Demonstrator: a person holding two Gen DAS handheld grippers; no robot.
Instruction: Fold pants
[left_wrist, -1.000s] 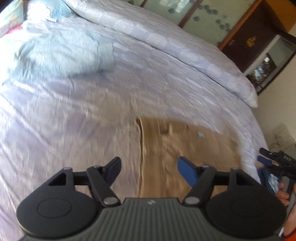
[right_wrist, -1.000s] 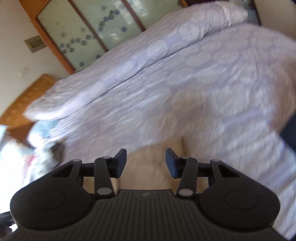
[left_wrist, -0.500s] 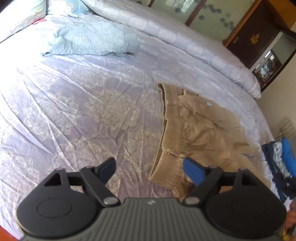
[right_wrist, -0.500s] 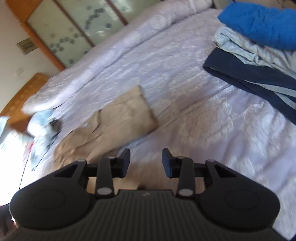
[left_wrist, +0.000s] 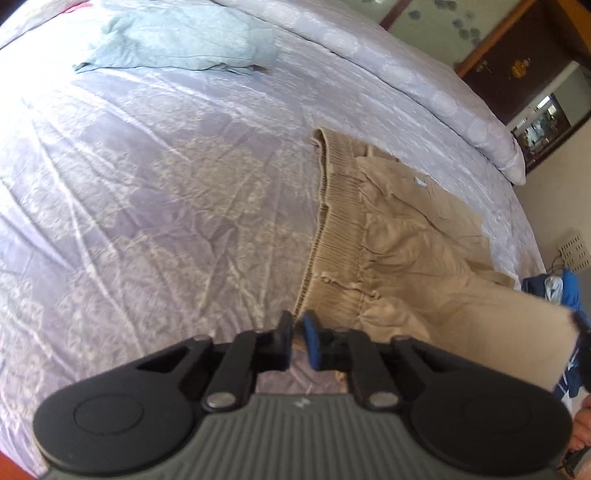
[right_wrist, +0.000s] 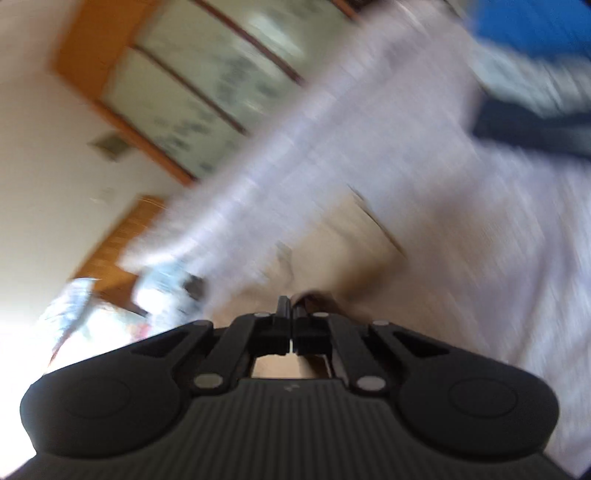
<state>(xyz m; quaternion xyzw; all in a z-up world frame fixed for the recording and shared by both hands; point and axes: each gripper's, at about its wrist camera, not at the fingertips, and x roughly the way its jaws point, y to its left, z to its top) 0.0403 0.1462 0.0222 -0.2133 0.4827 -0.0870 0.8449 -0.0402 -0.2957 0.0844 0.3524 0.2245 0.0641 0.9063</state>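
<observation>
Tan pants (left_wrist: 399, 236) lie on the lilac bed sheet (left_wrist: 147, 192), the ribbed waistband toward the left, the legs running right. My left gripper (left_wrist: 297, 332) is shut on the near corner of the waistband. In the blurred right wrist view the pants (right_wrist: 332, 251) show as a tan patch, and my right gripper (right_wrist: 290, 314) is shut on tan cloth of a pant leg, which looks lifted.
A light blue cloth (left_wrist: 184, 40) lies at the far left of the bed. A rolled lilac duvet (left_wrist: 388, 74) runs along the far side. A pile of blue and dark clothes (left_wrist: 565, 295) sits at the right edge, also in the right wrist view (right_wrist: 535, 55).
Both grippers were open above the pants; now both have closed on the cloth, the left at the waistband corner, the right on a leg. The right view has swung and blurred.
</observation>
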